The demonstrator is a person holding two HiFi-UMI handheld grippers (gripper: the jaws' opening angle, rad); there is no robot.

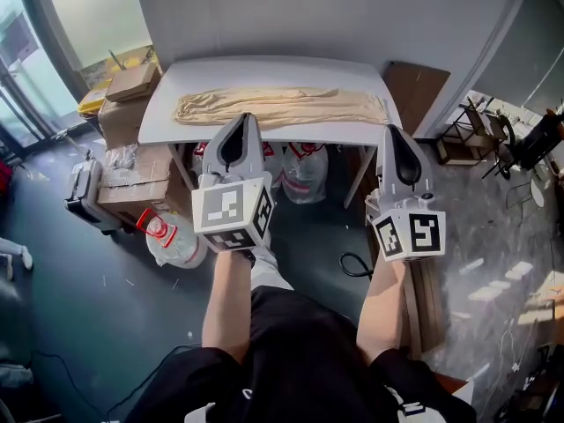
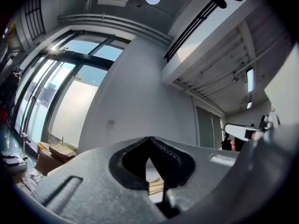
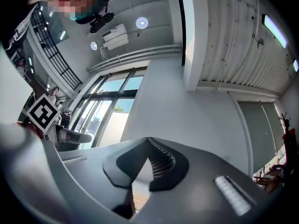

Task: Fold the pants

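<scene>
1. Two grippers sit in the lower half of the head view, both short of the table's near edge. The left gripper [image 1: 246, 117] and the right gripper [image 1: 394, 131] each have their jaws pressed together, with nothing between them.
2. Upper centre of the frame, the beige pants [image 1: 280, 106] lie on the white table [image 1: 264, 67]. They form one long, slightly rumpled band running left to right.
3. The legs may already lie one over the other, but the pictures do not settle that.
4. No fold across the length shows, so the task looks early. Still to do, I judge:
   - open the jaws
   - take hold of one end
   - carry it over to the other end
   - flatten the stack
</scene>
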